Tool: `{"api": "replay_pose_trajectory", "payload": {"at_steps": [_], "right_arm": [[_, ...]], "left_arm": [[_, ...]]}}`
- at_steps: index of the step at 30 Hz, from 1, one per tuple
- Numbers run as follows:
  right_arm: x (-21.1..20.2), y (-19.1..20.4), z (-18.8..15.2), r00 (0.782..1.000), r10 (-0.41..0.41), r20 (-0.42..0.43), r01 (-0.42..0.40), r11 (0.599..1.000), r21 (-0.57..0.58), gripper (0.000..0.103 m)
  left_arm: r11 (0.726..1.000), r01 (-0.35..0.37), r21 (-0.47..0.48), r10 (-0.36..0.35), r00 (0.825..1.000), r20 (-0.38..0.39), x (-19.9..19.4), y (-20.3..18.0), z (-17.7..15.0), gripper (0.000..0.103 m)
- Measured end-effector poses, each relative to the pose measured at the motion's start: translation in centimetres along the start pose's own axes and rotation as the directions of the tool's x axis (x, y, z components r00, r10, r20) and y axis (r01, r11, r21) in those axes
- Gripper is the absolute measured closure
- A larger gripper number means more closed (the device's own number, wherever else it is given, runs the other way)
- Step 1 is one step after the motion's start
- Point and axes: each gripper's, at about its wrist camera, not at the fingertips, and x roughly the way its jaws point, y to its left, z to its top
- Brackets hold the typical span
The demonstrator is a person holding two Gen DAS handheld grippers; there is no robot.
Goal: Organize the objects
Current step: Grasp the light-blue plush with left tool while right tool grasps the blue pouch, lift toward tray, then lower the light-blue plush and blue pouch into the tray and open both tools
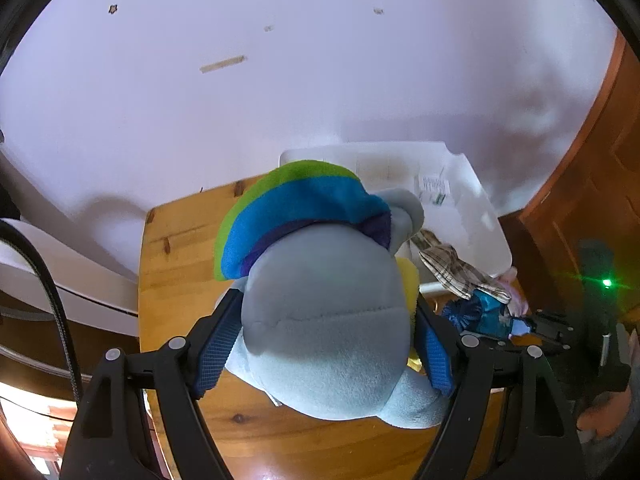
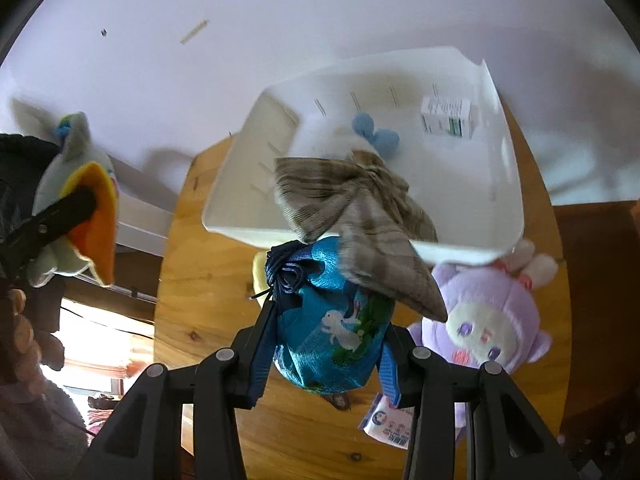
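My left gripper is shut on a grey plush toy with a green, blue and purple striped fin, held above the wooden table. The same grey plush toy shows at the left of the right wrist view, with an orange part. My right gripper is shut on a shiny blue fabric pouch printed with a white animal; a brown checked cloth bow sticks up from it. Behind it stands a white plastic bin, also seen as the white bin in the left wrist view.
Inside the bin lie a small white box and a light blue fuzzy item. A purple plush toy lies on the table at the right, partly under the bin's corner. A lilac wall rises behind; a dark wooden door stands right.
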Motion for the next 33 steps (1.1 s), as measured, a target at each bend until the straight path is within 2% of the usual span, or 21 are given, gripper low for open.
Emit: {"api": "replay_pose_trajectory", "payload": {"at_steps": [3, 14, 19, 26, 33], "right_arm": [[-0.6, 0.0, 1.3, 1.0, 0.006, 0.019, -0.006, 1.0, -0.011, 0.058], [-1.1, -0.3, 8.9, 0.994, -0.054, 0.091, 0.063, 0.993, -0.1, 0.058], [0.3, -0.4, 11.0, 0.992, -0.093, 0.089, 0.103, 0.987, -0.124, 0.058], [3.7, -0.7, 11.6, 0.991, -0.129, 0.036, 0.133, 0.981, -0.144, 0.058], [5.0, -1.5, 11.5, 0.989, -0.148, 0.018, 0.149, 0.982, -0.115, 0.057]], "left_arm": [[1.0, -0.01, -0.01, 0.01, 1.0, 0.009, 0.1, -0.1, 1.0, 0.021], [0.999, -0.052, -0.017, 0.052, 0.998, 0.043, 0.7, -0.6, 4.5, 0.02], [0.997, -0.037, -0.063, 0.04, 0.999, 0.037, 2.2, -0.4, 6.4, 0.02], [0.993, -0.058, -0.101, 0.057, 0.998, -0.009, 6.6, 0.1, 8.9, 0.02], [0.988, -0.098, -0.115, 0.093, 0.994, -0.048, 11.2, 0.4, 10.3, 0.019]]}}
